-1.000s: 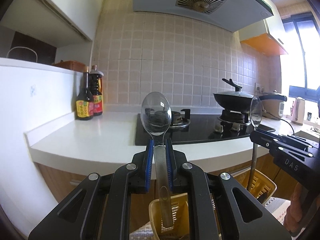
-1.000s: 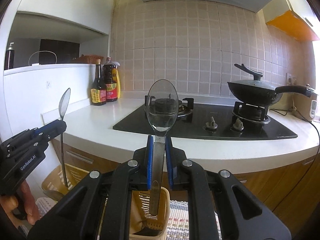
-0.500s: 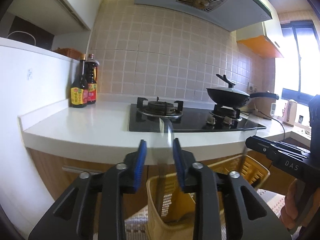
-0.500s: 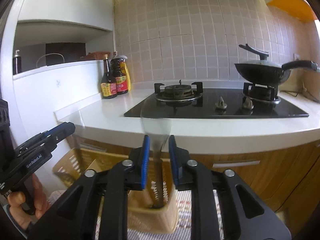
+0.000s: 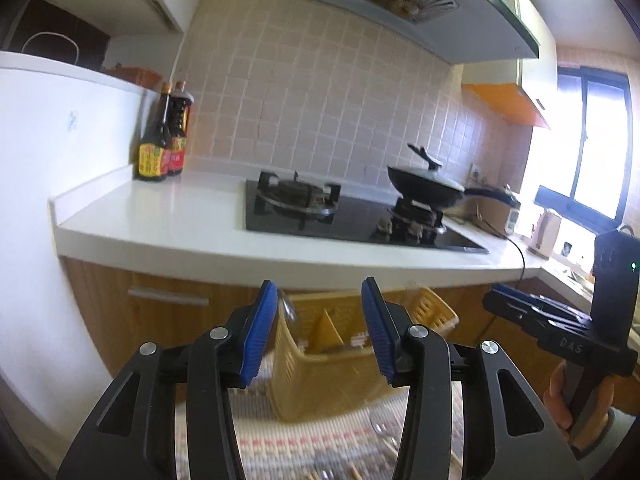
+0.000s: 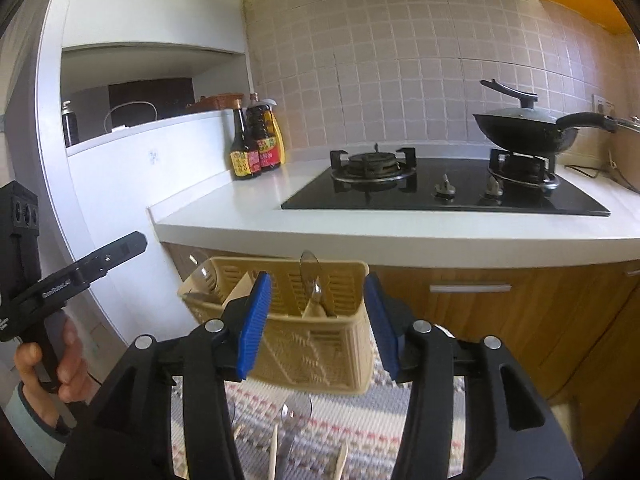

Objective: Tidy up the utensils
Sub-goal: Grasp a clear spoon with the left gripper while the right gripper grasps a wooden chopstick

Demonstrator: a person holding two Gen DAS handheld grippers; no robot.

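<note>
Right wrist: spoons (image 6: 310, 276) upright in basket (image 6: 320, 350).

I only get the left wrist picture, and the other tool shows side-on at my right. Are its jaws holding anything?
Observer: No. In the right wrist view the right gripper has its jaws open; they have just been opening, and nothing is between the pads.
Operator: My basket is blurred. Is a spoon standing in it?
Observer: Yes, a clear spoon stands bowl-up in the yellow basket, just beyond those jaws.
Operator: I count two bottles on the counter. Right?
Observer: Three: a yellow bottle stands behind the two dark bottles.
</note>
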